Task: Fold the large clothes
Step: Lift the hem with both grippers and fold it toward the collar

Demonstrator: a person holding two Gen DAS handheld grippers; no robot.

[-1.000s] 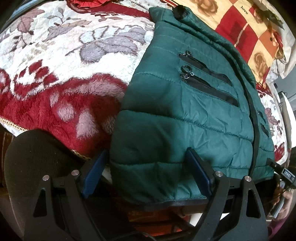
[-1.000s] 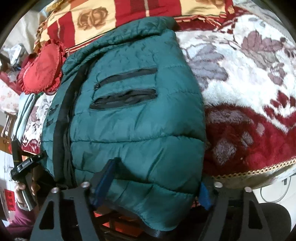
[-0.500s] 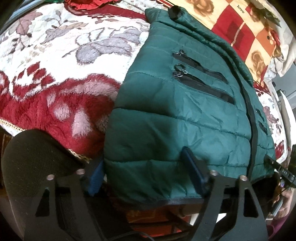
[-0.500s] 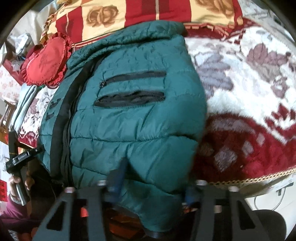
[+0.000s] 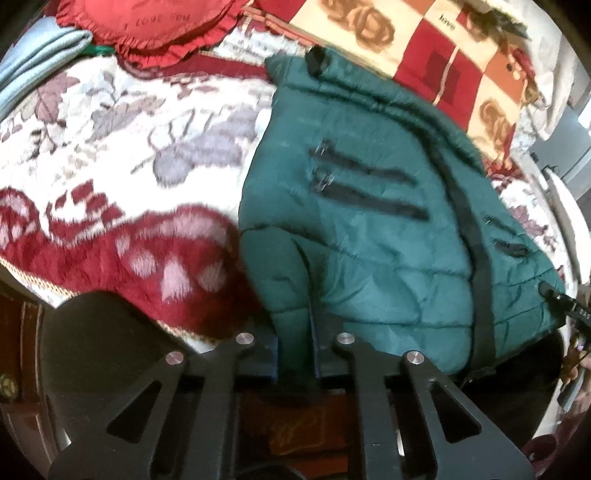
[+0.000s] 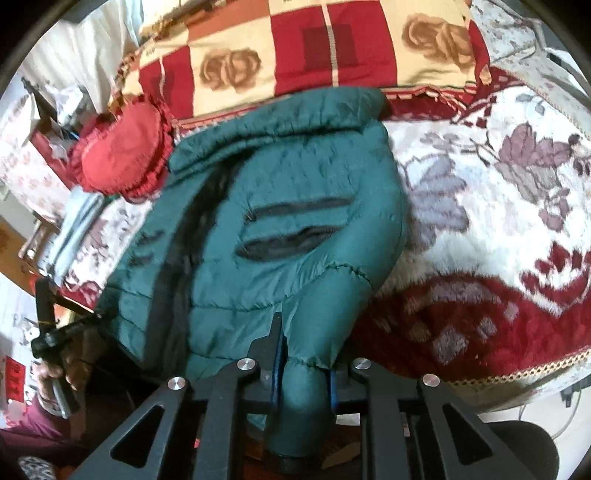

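A dark green puffer jacket (image 5: 369, 229) lies on a bed, front side up, with black zip pockets and a black centre zip; it also shows in the right wrist view (image 6: 280, 221). My left gripper (image 5: 295, 343) is shut on the jacket's bottom hem at its left corner. My right gripper (image 6: 303, 369) is shut on the hem at the other corner, with a bunched fold of green fabric squeezed between the blue pads. Both corners are lifted slightly off the bed edge.
The bed carries a red and white floral fleece blanket (image 5: 129, 166). A red heart cushion (image 5: 147, 22) and a checked rose-print pillow (image 6: 295, 55) lie at the head. A black chair seat (image 5: 92, 350) sits below the bed edge. The other gripper's handle (image 6: 55, 332) shows at left.
Both grippers have closed on the jacket's bottom hem, pinching the fabric into folds. The views shifted up the bed, and the hem corners have risen a little.
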